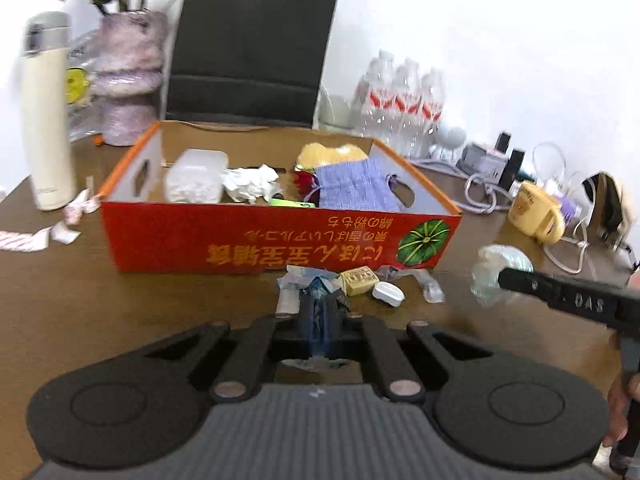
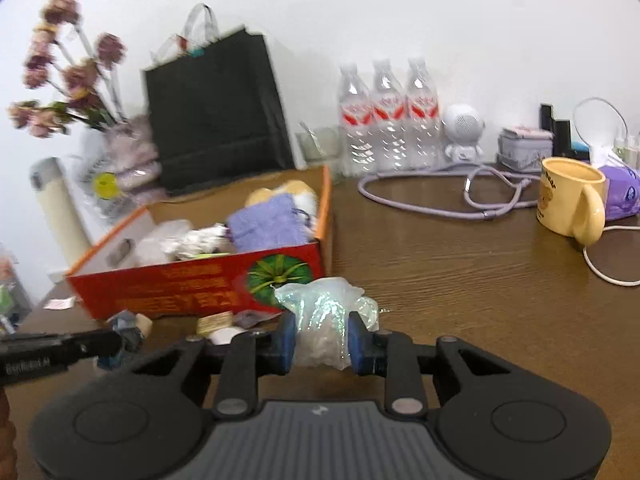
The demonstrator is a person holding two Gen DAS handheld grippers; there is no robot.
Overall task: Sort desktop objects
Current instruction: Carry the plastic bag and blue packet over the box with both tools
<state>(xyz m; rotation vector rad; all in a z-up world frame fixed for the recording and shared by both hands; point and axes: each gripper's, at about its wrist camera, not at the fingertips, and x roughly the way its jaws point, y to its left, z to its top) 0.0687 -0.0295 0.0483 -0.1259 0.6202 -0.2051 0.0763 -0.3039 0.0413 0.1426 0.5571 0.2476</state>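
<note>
Wrappers sit in both your grippers: the left gripper (image 1: 319,322) is clamped tight on a blue wrapper (image 1: 318,312), the right gripper (image 2: 322,342) pinches a clear bag (image 2: 326,316), both before the red box (image 1: 280,236).

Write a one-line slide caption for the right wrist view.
Right gripper clamps a crumpled iridescent plastic wrapper just in front of the red cardboard box.
</note>
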